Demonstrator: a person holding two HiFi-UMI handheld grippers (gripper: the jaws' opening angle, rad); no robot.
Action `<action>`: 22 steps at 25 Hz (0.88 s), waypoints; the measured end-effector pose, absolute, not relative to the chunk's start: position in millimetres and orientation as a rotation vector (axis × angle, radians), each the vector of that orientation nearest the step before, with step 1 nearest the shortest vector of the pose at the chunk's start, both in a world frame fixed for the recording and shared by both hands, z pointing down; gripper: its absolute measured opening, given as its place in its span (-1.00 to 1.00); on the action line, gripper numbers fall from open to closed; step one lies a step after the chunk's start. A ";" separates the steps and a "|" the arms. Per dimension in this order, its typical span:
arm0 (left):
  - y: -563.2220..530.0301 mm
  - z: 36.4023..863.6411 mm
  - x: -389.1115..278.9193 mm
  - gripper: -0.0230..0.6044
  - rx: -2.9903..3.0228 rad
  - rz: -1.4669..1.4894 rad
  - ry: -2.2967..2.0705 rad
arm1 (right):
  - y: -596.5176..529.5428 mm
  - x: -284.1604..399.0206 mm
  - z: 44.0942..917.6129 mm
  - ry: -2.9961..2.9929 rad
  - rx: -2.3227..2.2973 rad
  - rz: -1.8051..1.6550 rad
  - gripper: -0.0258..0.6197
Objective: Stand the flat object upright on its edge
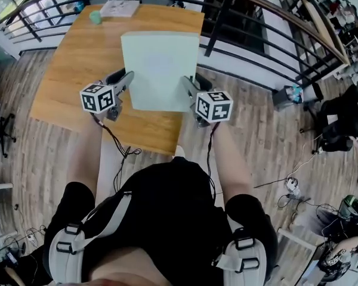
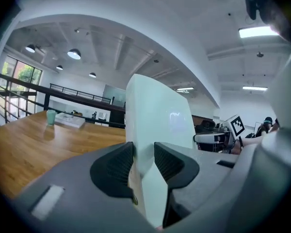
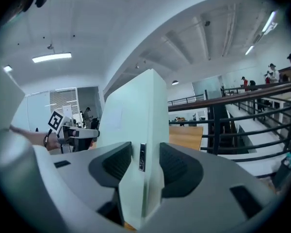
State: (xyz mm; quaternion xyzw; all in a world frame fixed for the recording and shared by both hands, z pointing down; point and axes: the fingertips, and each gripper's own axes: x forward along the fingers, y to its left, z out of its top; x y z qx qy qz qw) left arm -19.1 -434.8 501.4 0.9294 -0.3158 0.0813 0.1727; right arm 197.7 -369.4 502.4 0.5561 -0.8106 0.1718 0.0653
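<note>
**Flat object clamped from 2 sides**

The left gripper (image 1: 126, 79) and right gripper (image 1: 188, 84) each clamp an opposite side edge of the pale green flat object (image 1: 160, 70). They hold it over the table (image 1: 71, 58), probably so its lower edge can land squarely.

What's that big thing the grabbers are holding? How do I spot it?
Find the wooden table; over its near end, the left gripper and right gripper pinch a big, pale-green flat panel by its two sides. The teal cup and white booklet at the far end are smaller and untouched.
</note>
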 end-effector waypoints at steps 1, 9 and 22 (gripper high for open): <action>-437.5 498.3 -13.9 -0.49 2.663 0.225 -0.900 | -369.8 202.0 499.1 -2.448 1.704 0.479 -0.35; -463.6 500.4 19.8 -0.49 2.799 0.247 -0.893 | -370.0 224.1 502.1 -2.418 1.861 0.263 -0.36; -499.9 534.8 25.0 -0.49 2.911 0.288 -1.056 | -412.4 228.0 549.5 -2.275 1.864 0.089 -0.41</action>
